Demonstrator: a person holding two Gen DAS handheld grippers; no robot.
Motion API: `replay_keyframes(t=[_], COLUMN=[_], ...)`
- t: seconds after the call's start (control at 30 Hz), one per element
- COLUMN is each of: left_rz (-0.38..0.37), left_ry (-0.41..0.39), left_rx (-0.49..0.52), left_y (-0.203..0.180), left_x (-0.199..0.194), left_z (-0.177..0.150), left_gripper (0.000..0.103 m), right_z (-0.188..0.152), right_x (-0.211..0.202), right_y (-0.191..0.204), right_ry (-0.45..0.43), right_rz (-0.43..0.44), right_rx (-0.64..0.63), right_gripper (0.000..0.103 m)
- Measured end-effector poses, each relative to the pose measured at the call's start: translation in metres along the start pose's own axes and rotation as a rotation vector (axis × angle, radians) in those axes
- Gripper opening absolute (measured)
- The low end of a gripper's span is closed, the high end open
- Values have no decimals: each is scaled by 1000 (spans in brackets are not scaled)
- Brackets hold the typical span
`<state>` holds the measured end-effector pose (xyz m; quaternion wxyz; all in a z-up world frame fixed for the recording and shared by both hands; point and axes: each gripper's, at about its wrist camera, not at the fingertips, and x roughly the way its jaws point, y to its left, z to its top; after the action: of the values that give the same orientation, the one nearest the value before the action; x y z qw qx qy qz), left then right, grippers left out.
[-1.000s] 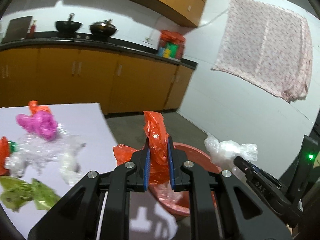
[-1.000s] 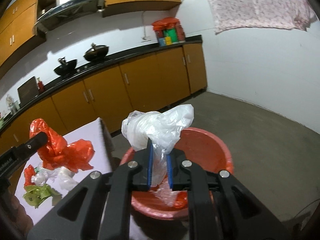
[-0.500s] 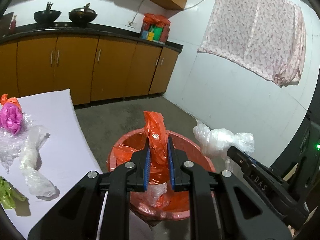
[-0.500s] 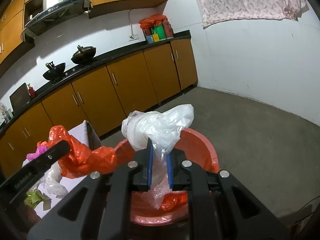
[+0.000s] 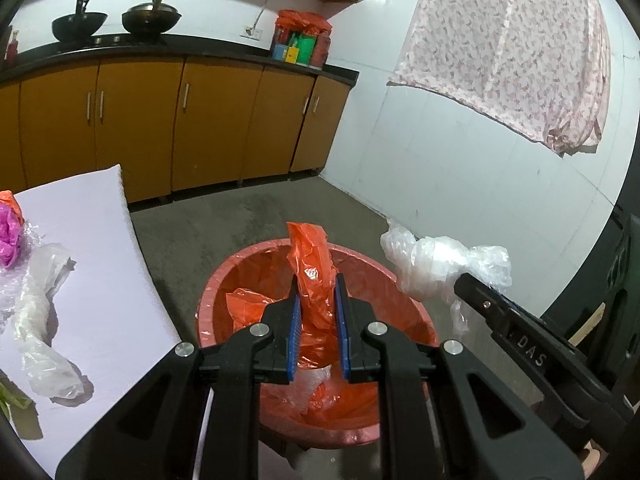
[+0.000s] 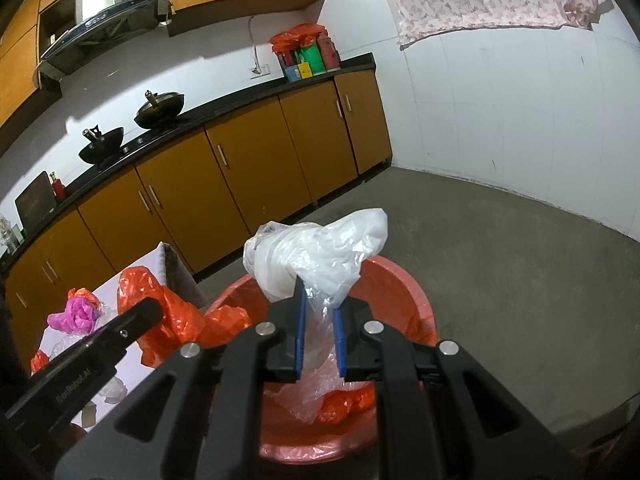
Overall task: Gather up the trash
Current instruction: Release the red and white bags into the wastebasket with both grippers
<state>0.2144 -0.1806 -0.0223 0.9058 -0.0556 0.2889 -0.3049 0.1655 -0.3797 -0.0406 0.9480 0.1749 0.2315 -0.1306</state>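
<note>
My left gripper (image 5: 316,300) is shut on a crumpled orange plastic bag (image 5: 310,264) and holds it over the red bin (image 5: 360,264) on the floor. My right gripper (image 6: 319,304) is shut on a clear plastic bag (image 6: 320,252) and holds it above the same bin (image 6: 408,284). The clear bag also shows in the left wrist view (image 5: 436,260), to the right of the bin. The orange bag shows in the right wrist view (image 6: 176,312), left of the bin. Orange and clear plastic lies inside the bin.
A white table (image 5: 104,280) stands left of the bin with a clear bag (image 5: 36,312), a pink bag (image 5: 8,236) and green scraps on it. Brown cabinets (image 5: 208,128) line the back wall. A patterned cloth (image 5: 512,52) hangs on the right wall.
Both grippers moved from near the table's edge to over the red bin, each still shut on its bag. The table has slid to the left of view.
</note>
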Motion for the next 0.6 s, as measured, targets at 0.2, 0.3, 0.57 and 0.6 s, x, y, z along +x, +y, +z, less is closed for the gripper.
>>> replay_keyframes(t=[0.2, 0.3, 0.57, 0.6], left_rz=[-13, -17, 11, 16], left_ry=[24, 42, 32, 29], left_rx=[-9, -28, -45, -47], left_y=[2, 9, 18, 19], left_x=[10, 13, 6, 5], left_z=[1, -1, -4, -4], left_gripper=[16, 25, 41, 42], right_z=[0, -3, -5, -5], right_x=[4, 5, 1, 0], right_y=[2, -1, -4, -3], right_ry=[4, 6, 2, 0], right_rz=[2, 6, -3, -4], right_rx=[13, 24, 30, 27], right_gripper=[21, 39, 46, 47])
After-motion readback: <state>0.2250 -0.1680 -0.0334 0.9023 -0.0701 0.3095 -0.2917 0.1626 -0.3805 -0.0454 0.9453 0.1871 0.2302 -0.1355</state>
